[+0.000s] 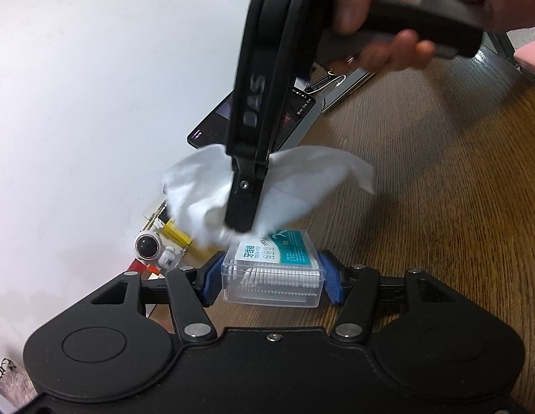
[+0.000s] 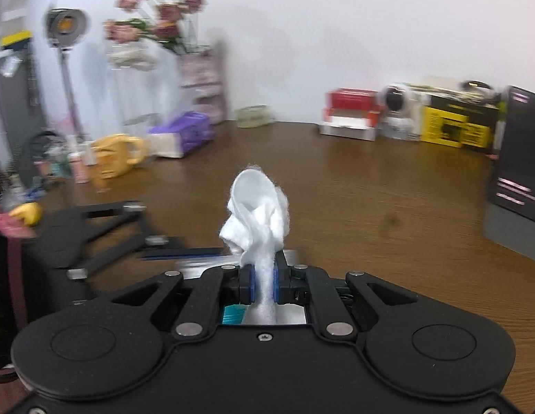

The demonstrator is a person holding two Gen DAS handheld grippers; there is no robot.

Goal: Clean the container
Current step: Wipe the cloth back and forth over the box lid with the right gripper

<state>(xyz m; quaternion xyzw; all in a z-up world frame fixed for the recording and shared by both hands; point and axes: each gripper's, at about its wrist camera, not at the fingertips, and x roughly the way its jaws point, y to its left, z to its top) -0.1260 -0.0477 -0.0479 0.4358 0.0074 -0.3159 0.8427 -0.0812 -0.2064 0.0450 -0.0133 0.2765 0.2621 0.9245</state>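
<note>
Left gripper (image 1: 272, 281) sits low over the wooden table (image 1: 440, 207), its 2 blue-padded fingers (image 1: 331, 281) clamped on either short end of a clear plastic floss-pick box (image 1: 272, 276). Box rests on the table, teal-and-white label on top, row of white picks visible thru the front wall.

Right gripper (image 1: 241, 219) comes down from above, held by a hand (image 1: 388, 24) wrapped round its handle. Its fingers are pinched tight on a white wipe (image 1: 302, 179), and the tip presses the wipe onto the far left corner of the box lid. Wipe billows out both sides of the fingers, blurred. From the right wrist cam the same wipe (image 2: 259, 214) sticks up in a crumpled loop between the blue pads (image 2: 252, 284), w/ a sliver of the teal label showing just below them.

Behind the box, near the white wall: small white astronaut figure (image 1: 152, 246) beside a yellow box (image 1: 179, 234), and a dark tablet (image 1: 212, 120) lying flat. Right wrist view also shows, along the table's back edge, a red-and-white box (image 2: 350, 117), a yellow-and-black box (image 2: 454, 127), a purple pack (image 2: 184, 132), a yellow mug (image 2: 115, 155) and pink flowers (image 2: 157, 20), all soft w/ motion blur.
</note>
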